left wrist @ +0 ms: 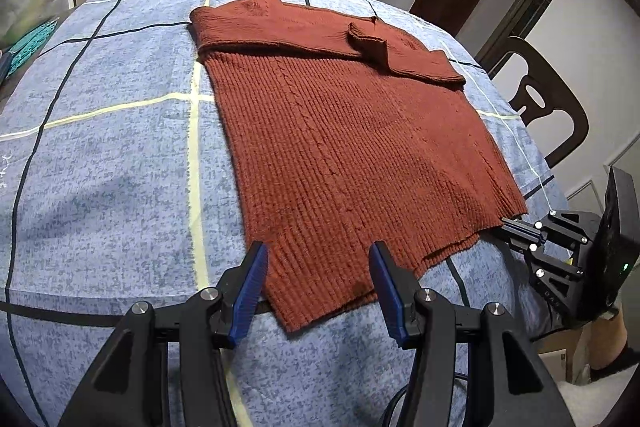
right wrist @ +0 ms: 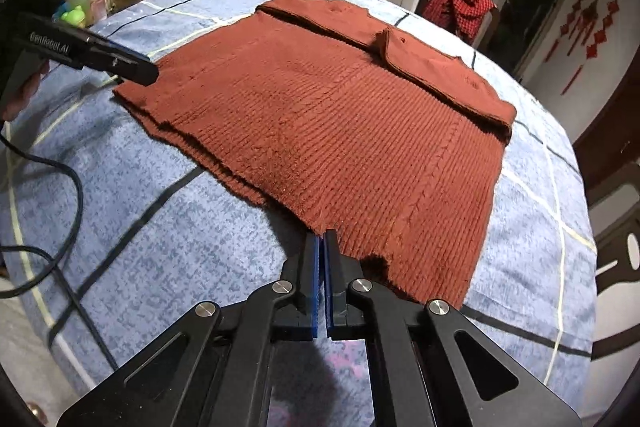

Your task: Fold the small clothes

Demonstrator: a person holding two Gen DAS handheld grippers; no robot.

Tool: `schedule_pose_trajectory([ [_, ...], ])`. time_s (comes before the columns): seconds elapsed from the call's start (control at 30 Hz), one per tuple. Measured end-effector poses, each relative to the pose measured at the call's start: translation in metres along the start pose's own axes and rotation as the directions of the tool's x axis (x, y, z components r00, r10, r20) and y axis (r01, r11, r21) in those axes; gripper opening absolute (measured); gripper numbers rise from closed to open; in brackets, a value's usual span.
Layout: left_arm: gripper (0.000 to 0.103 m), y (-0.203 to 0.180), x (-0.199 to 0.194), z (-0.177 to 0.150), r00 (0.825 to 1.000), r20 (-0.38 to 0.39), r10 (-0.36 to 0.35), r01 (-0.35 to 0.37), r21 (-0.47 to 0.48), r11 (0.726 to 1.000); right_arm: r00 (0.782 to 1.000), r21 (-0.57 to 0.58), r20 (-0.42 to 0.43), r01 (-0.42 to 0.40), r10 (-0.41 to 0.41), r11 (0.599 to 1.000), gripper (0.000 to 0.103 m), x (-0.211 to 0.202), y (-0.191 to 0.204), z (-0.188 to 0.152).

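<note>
At our left, the left gripper (left wrist: 318, 281) has its fingers (left wrist: 252, 287) spread partway, straddling the near-left hem corner of the rust-red sweater (left wrist: 340, 131) without pinching it. The sweater lies flat on the blue checked worktop (left wrist: 112, 163), sleeves already folded across its top. At our right, the right gripper (right wrist: 322, 237) has its fingers pressed together on the hem's other corner. We judge the bottom-up fold is starting; next, our left must clamp before both lift together.

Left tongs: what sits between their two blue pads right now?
In the left wrist view, the near corner of the rust knit sweater lies between the left tongs; the pads stand apart on either side, not pressing it.
</note>
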State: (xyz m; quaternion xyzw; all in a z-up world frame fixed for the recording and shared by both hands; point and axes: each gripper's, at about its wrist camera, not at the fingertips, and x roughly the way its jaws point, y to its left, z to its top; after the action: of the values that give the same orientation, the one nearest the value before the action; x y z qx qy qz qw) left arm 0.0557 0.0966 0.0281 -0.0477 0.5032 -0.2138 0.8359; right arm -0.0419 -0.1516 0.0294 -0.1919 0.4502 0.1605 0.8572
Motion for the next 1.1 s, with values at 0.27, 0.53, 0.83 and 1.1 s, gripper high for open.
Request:
schedule_pose_trajectory([
  [0.27, 0.056, 0.013, -0.004, 0.008, 0.996, 0.005, -0.092, 0.093, -0.023, 0.995, 0.991, 0.166, 0.090, -0.114, 0.100, 0.980, 0.007, -0.025, -0.023, 0.029],
  [0.53, 0.058, 0.016, 0.005, 0.024, 0.985, -0.068, -0.157, 0.156, -0.027, 0.987, 0.994, 0.339, 0.054, -0.105, 0.092, 0.935, 0.013, 0.040, -0.030, 0.080],
  [0.83, 0.064, 0.011, 0.015, 0.033, 0.989, -0.096, -0.114, 0.112, -0.024, 0.993, 0.992, 0.346, 0.022, -0.123, 0.123, 0.930, 0.013, 0.035, -0.012, 0.048],
  [1.1, 0.064, 0.014, 0.012, 0.024, 0.996, -0.042, -0.083, 0.080, -0.062, 0.995, 0.989, 0.361, 0.125, -0.118, 0.078, 0.925, 0.013, 0.028, -0.063, 0.089],
])
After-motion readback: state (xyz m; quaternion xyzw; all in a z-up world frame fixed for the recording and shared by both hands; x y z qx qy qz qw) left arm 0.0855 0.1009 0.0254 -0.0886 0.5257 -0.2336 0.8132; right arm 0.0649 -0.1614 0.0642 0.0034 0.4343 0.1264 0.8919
